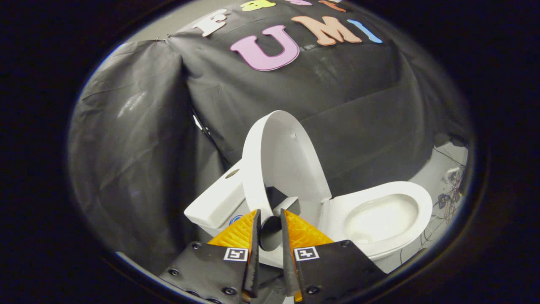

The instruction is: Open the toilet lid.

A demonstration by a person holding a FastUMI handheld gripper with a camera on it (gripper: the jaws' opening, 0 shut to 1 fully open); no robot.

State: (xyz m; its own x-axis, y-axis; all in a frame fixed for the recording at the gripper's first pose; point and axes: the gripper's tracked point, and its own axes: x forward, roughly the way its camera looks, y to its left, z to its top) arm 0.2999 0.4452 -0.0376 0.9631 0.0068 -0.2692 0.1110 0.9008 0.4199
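Toilet lid (291, 156) stands raised, near upright, just ahead of the jaws (270, 230) at 12 o'clock, long axis running up from the hinge and leaning toward the tank (215, 204) at 10 o'clock. Lid is white, smooth, oval. Jaws sit narrow, a slim gap between them; whether they pinch the lid's lower rim I cannot tell. Seat and open bowl (379, 215) lie at 2 o'clock. Task looks nearly done.

My gripper (270, 221) carries two black-and-white square markers (236, 254) on matte black plates (206, 270). The toilet lid (287, 156) is plain white, as are the seat (382, 211), bowl and tank (217, 202). The booth wall (135, 139) is black, glossy cloth. The floor (438, 169) beyond reads pale grey.
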